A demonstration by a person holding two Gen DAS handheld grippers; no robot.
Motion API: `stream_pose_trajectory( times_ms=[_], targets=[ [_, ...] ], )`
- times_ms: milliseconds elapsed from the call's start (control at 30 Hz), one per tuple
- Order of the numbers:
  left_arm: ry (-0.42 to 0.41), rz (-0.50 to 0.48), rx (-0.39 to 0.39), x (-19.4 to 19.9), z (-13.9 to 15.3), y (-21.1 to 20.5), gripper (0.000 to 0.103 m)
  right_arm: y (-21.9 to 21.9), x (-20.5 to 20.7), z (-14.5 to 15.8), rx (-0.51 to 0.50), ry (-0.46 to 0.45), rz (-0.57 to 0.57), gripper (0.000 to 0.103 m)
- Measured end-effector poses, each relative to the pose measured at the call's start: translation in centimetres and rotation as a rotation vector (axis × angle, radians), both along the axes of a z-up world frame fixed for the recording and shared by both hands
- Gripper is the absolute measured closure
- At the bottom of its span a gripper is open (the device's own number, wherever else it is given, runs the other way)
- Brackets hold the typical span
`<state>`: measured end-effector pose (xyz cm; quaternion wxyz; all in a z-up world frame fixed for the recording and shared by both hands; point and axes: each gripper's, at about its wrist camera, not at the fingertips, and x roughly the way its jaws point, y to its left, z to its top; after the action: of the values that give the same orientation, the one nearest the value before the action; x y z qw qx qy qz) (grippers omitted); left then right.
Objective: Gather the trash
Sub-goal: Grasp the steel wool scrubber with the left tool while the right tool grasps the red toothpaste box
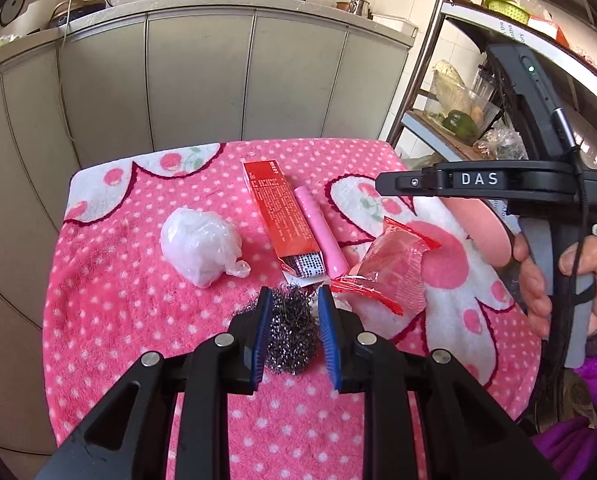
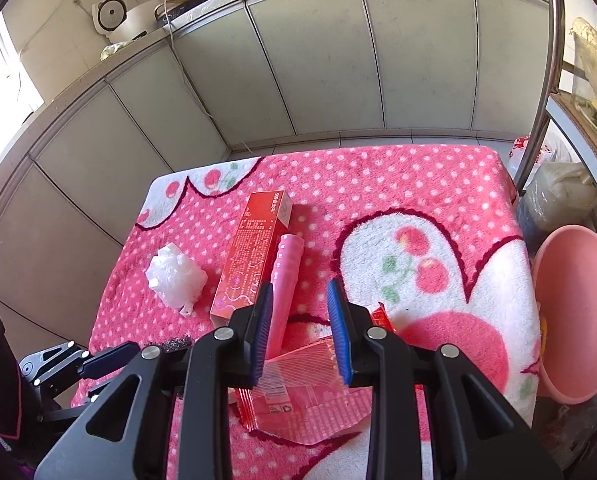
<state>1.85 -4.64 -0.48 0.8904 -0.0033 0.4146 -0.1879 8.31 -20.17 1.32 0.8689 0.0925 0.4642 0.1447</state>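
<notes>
1. a small table is wearing a fluffy pink cloth [image 1: 110, 320] with white dots, and bits of trash are lying on it.
2. the left gripper [image 1: 294, 300] is sitting down low over a dark wire scrub ball [image 1: 292, 332]. the ball is between the two blue pads, at 6 o'clock on the cloth. the pads are looking close to its sides, but i cannot tell if they are squeezing it yet.
3. the right gripper [image 2: 300, 292] is hanging above a crinkly red wrapper [image 2: 310, 396]. its jaws are standing a little apart and holding nothing.
4. a red box [image 1: 280, 212] and a pink tube [image 1: 320, 232] are lying side by side in the middle. a white plastic bag ball [image 1: 198, 248] is sitting at 9 o'clock from them.
5. a pink bowl [image 2: 578, 312] is waiting just off the cloth at 3 o'clock. that may be where the trash is going.
6. i think the picking-up step is just starting. next, the left pads are needing to pinch the scrub ball tight, lift it, and carry it over without bumping the wrapper.
</notes>
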Motion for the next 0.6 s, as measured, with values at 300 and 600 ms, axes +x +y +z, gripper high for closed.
stream_pose_trajectory(
  times_ms=[300, 600],
  targets=[
    [-0.022, -0.010, 0.044, -1.2, -1.3, 0.6, 0.086, 1.4, 0.6, 0.0, -0.009, 0.011, 0.040, 0.074],
    [-0.080, 0.023, -0.028, -2.4, 0.5, 3.0, 0.098, 3.6, 2.2, -0.3, 0.047, 0.062, 0.085, 0.074]
  ],
)
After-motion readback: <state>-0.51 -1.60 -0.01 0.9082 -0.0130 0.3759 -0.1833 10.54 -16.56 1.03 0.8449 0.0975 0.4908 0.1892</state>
